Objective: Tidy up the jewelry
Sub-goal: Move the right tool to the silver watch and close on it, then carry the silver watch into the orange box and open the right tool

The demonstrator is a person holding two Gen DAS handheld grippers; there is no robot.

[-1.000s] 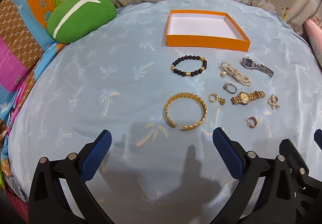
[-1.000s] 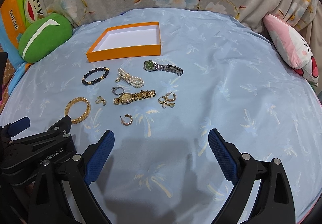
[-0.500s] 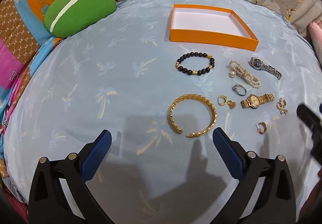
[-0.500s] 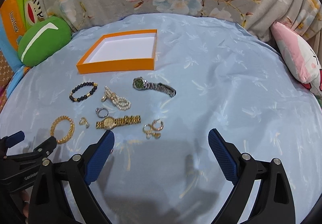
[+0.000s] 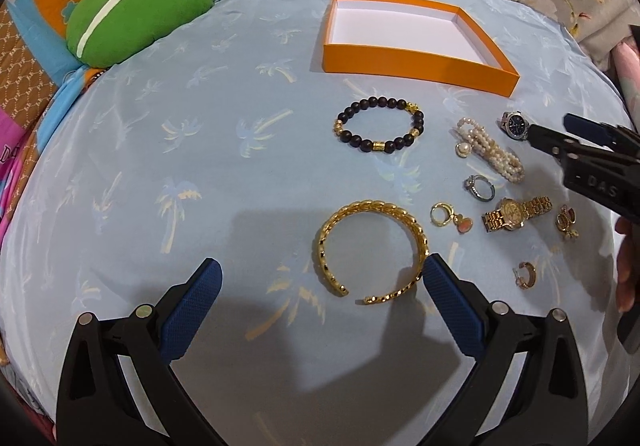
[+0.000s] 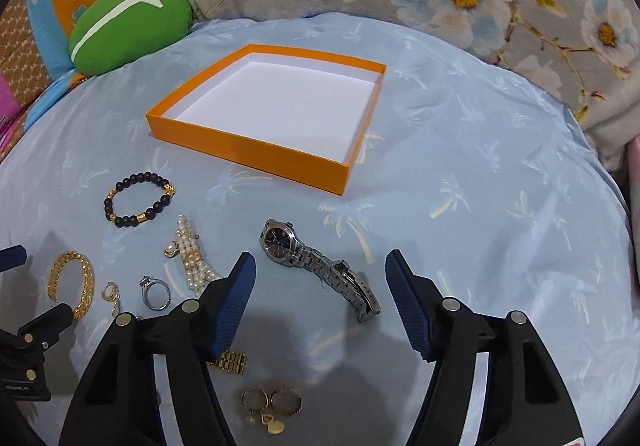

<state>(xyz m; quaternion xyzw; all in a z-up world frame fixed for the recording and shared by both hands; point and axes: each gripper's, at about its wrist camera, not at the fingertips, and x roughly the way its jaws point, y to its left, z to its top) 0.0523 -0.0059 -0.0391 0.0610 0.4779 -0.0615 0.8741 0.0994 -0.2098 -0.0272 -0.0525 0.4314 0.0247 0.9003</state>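
Left wrist view: the left gripper (image 5: 320,290) hangs low in the frame with its jaws spread wide and nothing between the pads; the gold bangle (image 5: 372,252) lies on the blue cloth (image 5: 160,165) just above the gap, its right side close to the right pad, contact not determinable. The orange box (image 5: 416,65) sits at upper centre, white floor bare. Below it lie the black bead bracelet (image 5: 378,129), the pearl bracelet (image 5: 490,147), a ring (image 5: 480,187), the gold watch (image 5: 516,213) and a small hoop earring (image 5: 527,274); the right gripper enters from the right edge over the silver watch's (image 5: 516,124) strap.

Right wrist view: the right gripper (image 6: 320,302) has just been closing, jaws partly drawn in yet released; the silver watch (image 6: 316,266) lies on the cloth between the fingers, neither pad pressing it. The box stands at upper centre of the frame; a pair of earrings (image 6: 274,402) lies at bottom centre; a green cushion (image 6: 128,25) rests at upper left.
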